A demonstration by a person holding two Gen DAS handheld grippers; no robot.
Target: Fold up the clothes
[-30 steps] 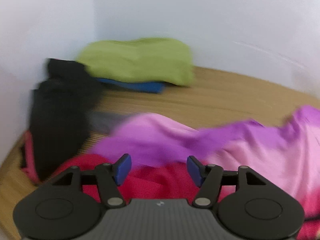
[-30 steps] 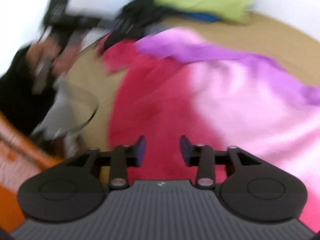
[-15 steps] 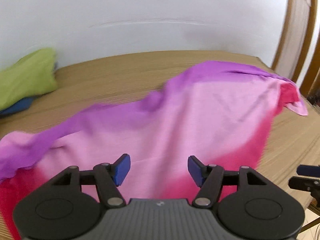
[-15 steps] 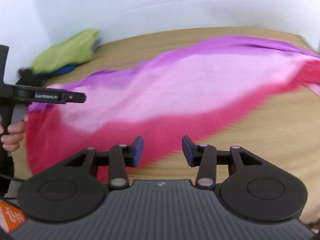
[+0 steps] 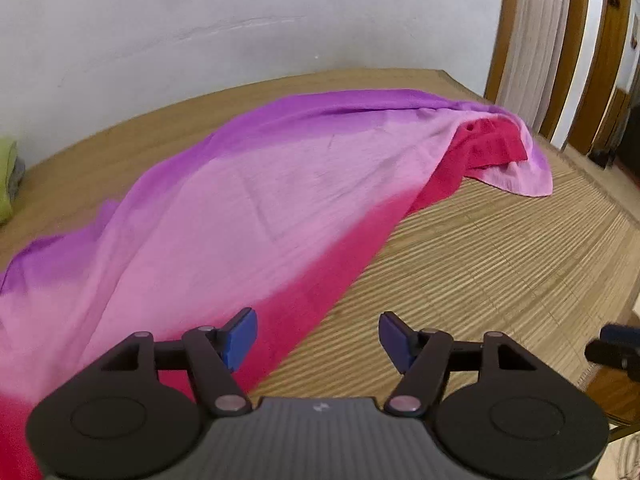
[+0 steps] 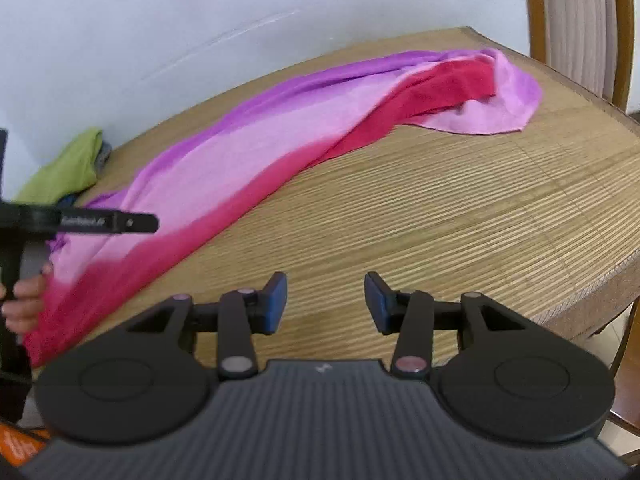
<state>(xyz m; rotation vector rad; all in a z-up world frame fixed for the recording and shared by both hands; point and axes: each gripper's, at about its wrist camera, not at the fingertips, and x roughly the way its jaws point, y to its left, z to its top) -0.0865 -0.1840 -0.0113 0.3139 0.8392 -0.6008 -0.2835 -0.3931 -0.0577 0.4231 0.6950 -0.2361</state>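
My left claw [image 5: 316,336] is spread wide and holds nothing. The cloth [image 5: 240,208] lies ahead and to its left on the mat [image 5: 480,272], its red edge running under my left finger [image 5: 240,334], then stretching away to a bunched far end ahead on the right. My right claw [image 6: 325,300] is also spread and empty, over bare mat; the cloth [image 6: 256,160] lies ahead to its left. A green pile [image 6: 66,168] sits far left by the wall.

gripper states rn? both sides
Left gripper: open, empty, over the pink-purple cloth's red edge.
Right gripper: open, empty, over bare mat.
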